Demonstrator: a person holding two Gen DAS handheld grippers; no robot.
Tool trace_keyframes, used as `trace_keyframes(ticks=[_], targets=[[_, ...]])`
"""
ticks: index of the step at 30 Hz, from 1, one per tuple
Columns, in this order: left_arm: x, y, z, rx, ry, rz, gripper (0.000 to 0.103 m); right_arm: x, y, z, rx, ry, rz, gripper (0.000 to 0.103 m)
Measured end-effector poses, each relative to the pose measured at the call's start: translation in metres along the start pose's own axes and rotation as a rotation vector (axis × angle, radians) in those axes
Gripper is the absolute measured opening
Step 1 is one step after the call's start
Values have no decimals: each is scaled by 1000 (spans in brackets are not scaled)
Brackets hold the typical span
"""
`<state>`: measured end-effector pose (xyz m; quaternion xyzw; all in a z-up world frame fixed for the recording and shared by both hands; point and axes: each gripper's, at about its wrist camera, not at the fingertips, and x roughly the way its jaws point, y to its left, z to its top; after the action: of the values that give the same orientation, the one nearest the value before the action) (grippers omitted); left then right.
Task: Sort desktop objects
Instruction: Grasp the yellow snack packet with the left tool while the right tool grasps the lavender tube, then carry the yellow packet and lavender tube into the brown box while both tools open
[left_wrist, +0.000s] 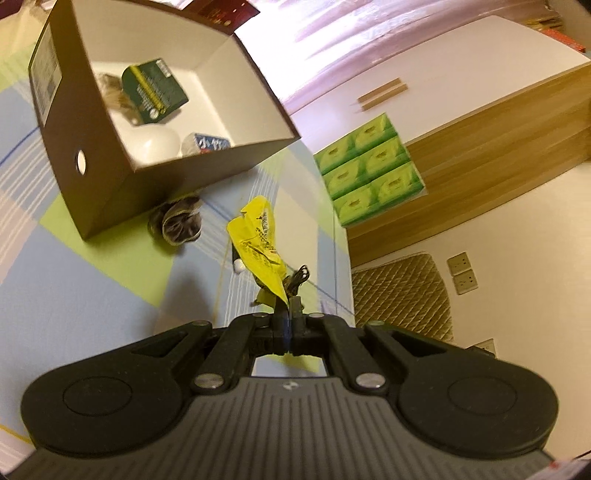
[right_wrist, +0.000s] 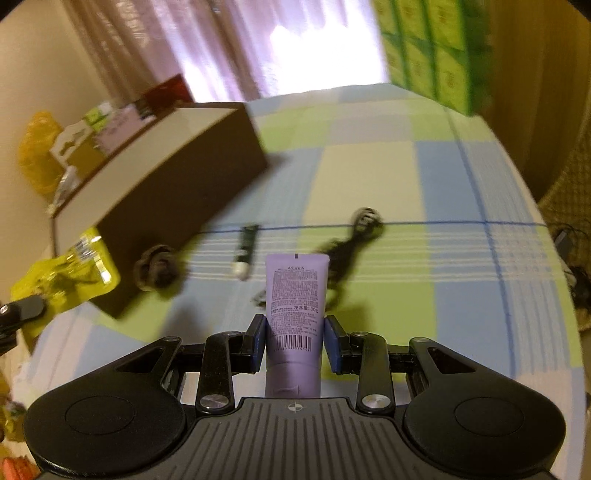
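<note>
Yellow crinkled plastic pouch (left_wrist: 258, 243): pinched at one corner in the clenched left tool (left_wrist: 287, 325), raised above the checked tablecloth of the table (left_wrist: 92, 291). Lilac squeeze tube with printed barcode (right_wrist: 294, 295): clamped between the blue pads (right_wrist: 258, 341) of the right tool (right_wrist: 294, 341). Brown open cardboard box with white lining (left_wrist: 236, 74): holds a dark green carton (left_wrist: 153, 90). Dark fabric scrunchie (left_wrist: 177, 223): on the cloth, just beside the box. Black tangled cable (right_wrist: 351, 240) and small dark tube with white cap (right_wrist: 245, 251): lying on the cloth.

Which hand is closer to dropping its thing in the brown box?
Probably the left. The left gripper pinches the yellow packet right beside the open brown box. The right gripper, holding the purple tube, sits farther back.
</note>
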<state>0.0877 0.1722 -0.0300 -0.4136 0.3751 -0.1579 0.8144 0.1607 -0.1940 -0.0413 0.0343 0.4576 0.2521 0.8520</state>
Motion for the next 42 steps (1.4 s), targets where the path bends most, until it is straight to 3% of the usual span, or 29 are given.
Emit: trace_keyframes(ticks=[10,23,31,42], targets=[[-20,-1,21,7,-32,-19,0,5,67,13,-96,-13,153,30],[-33,6,70,39,-98,-16,0,24,142,64,-198,-75,284,30],[-27,17,110,75,-125,-3,0,57,174,95,-245,-93,248,30],[1,27,169,168,-117,26,0,100,187,136,-244,-108,166,30]])
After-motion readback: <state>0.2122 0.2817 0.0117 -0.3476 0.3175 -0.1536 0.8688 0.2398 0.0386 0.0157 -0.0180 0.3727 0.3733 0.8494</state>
